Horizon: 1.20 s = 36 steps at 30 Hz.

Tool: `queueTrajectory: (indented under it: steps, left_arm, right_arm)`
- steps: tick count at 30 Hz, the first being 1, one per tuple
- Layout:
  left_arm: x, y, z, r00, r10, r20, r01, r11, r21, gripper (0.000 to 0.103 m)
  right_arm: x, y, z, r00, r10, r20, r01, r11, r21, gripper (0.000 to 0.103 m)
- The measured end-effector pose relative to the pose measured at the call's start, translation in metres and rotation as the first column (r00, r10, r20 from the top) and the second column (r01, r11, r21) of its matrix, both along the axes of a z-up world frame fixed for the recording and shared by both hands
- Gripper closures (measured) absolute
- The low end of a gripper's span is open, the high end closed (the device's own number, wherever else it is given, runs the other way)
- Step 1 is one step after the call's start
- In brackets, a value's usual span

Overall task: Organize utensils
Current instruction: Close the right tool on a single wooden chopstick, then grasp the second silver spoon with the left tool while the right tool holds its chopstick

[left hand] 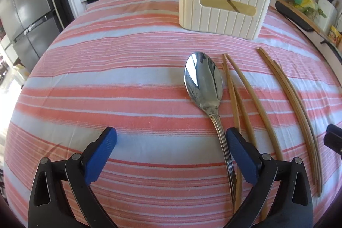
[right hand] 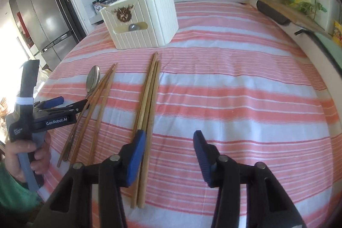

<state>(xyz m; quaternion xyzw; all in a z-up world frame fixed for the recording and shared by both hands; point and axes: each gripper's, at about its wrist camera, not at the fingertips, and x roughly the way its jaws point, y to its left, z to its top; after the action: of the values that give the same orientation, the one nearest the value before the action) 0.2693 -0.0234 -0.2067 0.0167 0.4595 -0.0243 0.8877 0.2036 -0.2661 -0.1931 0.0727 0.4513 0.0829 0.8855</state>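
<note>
left gripper (left hand: 171, 137): nearest the left wrist camera, blue pads spread wide over the striped cloth, nothing pinched between them; its right-hand pad sits just above the spoon's handle and the near chopsticks.
left gripper from the side (right hand: 62, 103): seen in the right wrist view at the left edge, held by a hand (right hand: 25, 155) wrapped round its grey grip, a green sleeve below it.
right gripper (right hand: 170, 138): blue pads apart with bare cloth between them; no utensil is pressed by them. its left-hand pad lies over the near part of the right bundle of chopsticks.
spoon (left hand: 203, 80): shiny metal, lying flat on the cloth, bowl pointing away toward the holder, handle running back under the left gripper's right-hand finger.
left chopsticks (left hand: 239, 97): wooden sticks just right of the spoon, loosely crossed, tips fanning out toward the holder.
right chopsticks (left hand: 292, 95): a second wooden bundle further right, lying close together, well apart from the spoon.
right chopsticks in the right wrist view (right hand: 149, 95): roughly parallel, running from near the holder back toward the camera.
utensil holder (left hand: 222, 3): cream ribbed box with a gold antlered wreath ornament, standing upright on the cloth beyond the utensils; a stick pokes out of its top, and a slot in its front shows items inside.
tablecloth (left hand: 106, 82): pink and white stripes, covering the whole table.
background: stove with a black pot and a lidded pan, bottles, a steel fridge at left.
</note>
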Motion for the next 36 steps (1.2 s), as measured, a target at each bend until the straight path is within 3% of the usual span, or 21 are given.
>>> queueTrajectory:
  steps: [4,10,14,18,29,36]
  left_arm:
    - [0.0,-0.001,0.0,1.0,0.0,0.001,0.0,1.0,-0.003,0.0]
    - [-0.002,-0.002,0.0,1.0,-0.005,0.0,0.005,1.0,0.005,0.001]
    - [-0.005,0.0,0.0,1.0,-0.026,-0.01,0.027,0.999,0.019,0.001]
    - [-0.011,0.011,0.002,0.999,-0.043,-0.023,0.043,0.998,0.035,0.0]
    - [-0.025,0.047,0.004,0.997,-0.053,-0.051,0.056,0.997,0.06,0.0]
    - [-0.046,0.048,0.005,0.995,-0.067,-0.076,0.072,0.995,0.068,0.0]
  right_arm:
    - [0.016,0.014,-0.011,0.997,0.062,-0.051,-0.064,0.998,-0.03,0.078]
    - [0.027,0.022,-0.012,0.995,0.059,-0.074,-0.066,0.994,-0.087,0.083]
    - [0.026,0.034,-0.01,0.991,0.106,-0.079,-0.119,0.976,-0.182,0.082]
    - [0.022,0.027,-0.008,0.996,0.064,-0.063,-0.076,0.973,-0.219,0.097]
    - [0.002,-0.006,-0.008,0.998,-0.04,-0.044,0.027,0.962,-0.271,0.097]
    - [-0.006,-0.013,-0.01,0.998,-0.039,-0.056,0.02,0.956,-0.292,0.094]
